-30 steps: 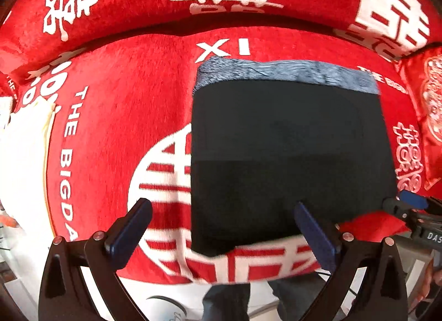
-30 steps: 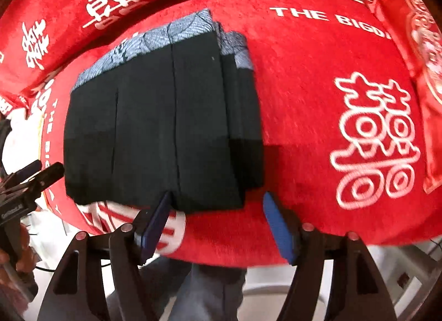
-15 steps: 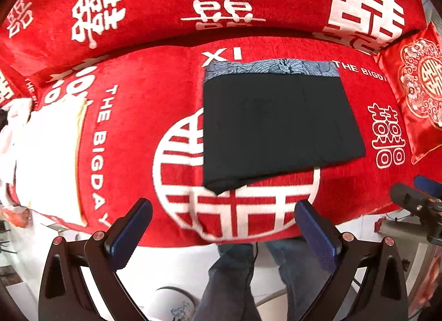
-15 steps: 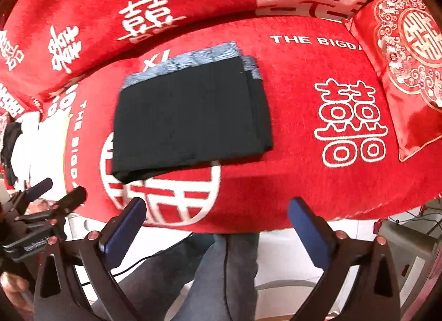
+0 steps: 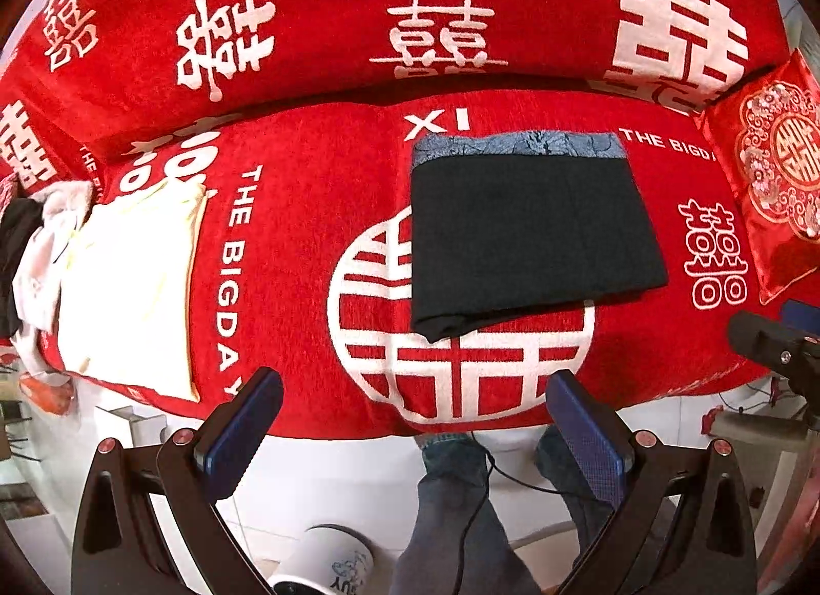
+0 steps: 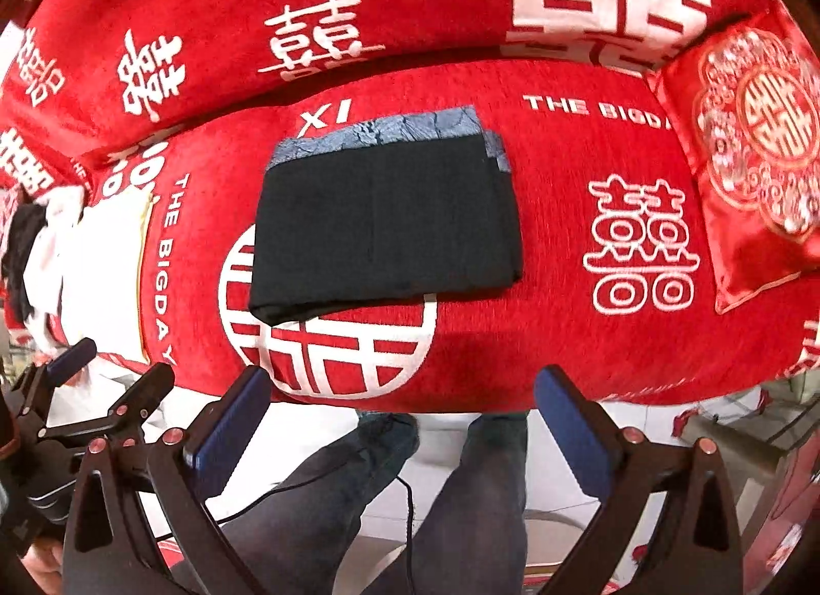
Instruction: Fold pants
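The black pants [image 5: 528,231] lie folded into a flat rectangle on the red sofa seat, with a blue-grey patterned band along their far edge. They also show in the right wrist view [image 6: 384,226]. My left gripper [image 5: 415,415] is open and empty, held back off the sofa's front edge, well short of the pants. My right gripper [image 6: 400,415] is open and empty too, likewise back from the seat edge. The left gripper shows at the lower left of the right wrist view [image 6: 97,390].
The red sofa seat [image 5: 307,246] has white lettering and a backrest [image 5: 333,5] behind. Folded cream clothing [image 5: 128,287] lies at the left. A red embroidered cushion [image 5: 774,185] stands at the right. A person's legs [image 6: 435,492] and a cable are below on the white floor.
Both grippers have pulled back and away from the folded pants, from over their near edge to beyond the sofa's front edge. The right gripper's jaws opened wider. The pants stayed put.
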A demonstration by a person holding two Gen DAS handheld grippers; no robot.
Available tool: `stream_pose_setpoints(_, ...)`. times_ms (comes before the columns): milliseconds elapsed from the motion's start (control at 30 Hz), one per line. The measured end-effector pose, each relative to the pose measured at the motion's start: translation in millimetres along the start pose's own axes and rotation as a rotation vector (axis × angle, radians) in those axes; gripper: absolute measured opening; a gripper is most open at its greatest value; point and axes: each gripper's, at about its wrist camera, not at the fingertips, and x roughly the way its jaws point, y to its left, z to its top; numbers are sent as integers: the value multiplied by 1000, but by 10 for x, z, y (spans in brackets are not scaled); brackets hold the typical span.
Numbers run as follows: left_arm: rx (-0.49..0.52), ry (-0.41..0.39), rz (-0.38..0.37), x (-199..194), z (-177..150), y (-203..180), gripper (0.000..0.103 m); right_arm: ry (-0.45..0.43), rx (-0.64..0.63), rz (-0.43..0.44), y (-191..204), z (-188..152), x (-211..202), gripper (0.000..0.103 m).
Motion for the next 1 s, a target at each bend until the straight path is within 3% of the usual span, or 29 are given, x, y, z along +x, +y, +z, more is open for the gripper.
stream_pose_setpoints(233, -6, 8, 16, -137, 149, -143, 103, -20, -51, -69, -71, 48, -181, 103)
stream_pose_setpoints(600, 21, 28, 33, -128, 217, -346, 103, 0, -101, -94, -42, 109, -83, 103)
stream_pose_setpoints(1000, 17, 22, 45, -135, 266, -285, 103, 1, -107, -93, 5, 182, -58, 103)
